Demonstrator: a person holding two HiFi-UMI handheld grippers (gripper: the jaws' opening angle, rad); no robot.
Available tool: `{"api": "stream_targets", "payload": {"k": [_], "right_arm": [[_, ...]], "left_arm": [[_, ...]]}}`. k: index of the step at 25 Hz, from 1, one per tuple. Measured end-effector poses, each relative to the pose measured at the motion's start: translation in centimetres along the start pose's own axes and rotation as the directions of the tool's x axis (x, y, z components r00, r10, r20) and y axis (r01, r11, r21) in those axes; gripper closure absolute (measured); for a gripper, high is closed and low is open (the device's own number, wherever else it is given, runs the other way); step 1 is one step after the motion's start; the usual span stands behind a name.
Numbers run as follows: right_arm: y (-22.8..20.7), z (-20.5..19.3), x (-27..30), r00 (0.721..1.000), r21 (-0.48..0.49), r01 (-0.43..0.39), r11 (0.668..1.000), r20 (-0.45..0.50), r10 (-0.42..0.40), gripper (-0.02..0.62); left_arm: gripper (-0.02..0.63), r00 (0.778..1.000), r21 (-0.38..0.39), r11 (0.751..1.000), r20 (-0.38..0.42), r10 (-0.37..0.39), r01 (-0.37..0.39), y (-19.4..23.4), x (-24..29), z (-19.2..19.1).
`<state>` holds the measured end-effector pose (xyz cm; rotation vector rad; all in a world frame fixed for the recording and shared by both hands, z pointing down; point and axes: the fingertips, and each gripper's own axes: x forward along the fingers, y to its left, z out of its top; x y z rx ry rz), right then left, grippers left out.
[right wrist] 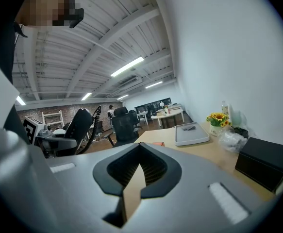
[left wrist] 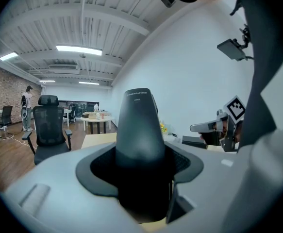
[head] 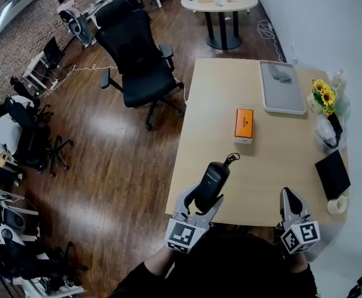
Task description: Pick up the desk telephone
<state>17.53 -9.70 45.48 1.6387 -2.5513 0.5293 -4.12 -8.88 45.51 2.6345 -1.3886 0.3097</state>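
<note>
Head view, bottom edge: both grippers sit closest, marker cubes facing up.

Left gripper [head: 200,198]: jaws clamped on the black telephone handset [head: 213,177]. Its own view shows the handset [left wrist: 140,130] filling the gap between the jaws and standing along them.

Handset position: over the near edge of the light wooden table [head: 218,104], left of centre. Long axis runs 7 to 1 o'clock; the free end points away from the person toward 1 o'clock. Coiled cord [head: 231,160] leaves that far end.

Right gripper [head: 289,197]: at 4 o'clock from the handset, well apart. In its own view the jaws [right wrist: 131,178] are nearly together with nothing between them, only a thin slit.

Table, from the handset: orange box [head: 244,124] at 1 o'clock, grey tray [head: 282,87] beyond it. Yellow flowers [head: 323,95] at the right edge. Black box [head: 333,172] at 3 o'clock.

Black office chair [head: 137,61] stands on the wood floor at 11 o'clock.
</note>
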Motion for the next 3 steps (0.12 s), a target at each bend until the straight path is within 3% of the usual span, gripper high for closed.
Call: {"api": "stream_targets", "payload": {"k": [3], "right_arm": [[-0.05,-0.03,0.07,1.000,0.003,0.001,1.000,-0.001,-0.001,0.595]], "left_arm": [[0.345,1.000,0.000,1.000,-0.002,0.001,-0.001,0.06,0.11,-0.06]]}}
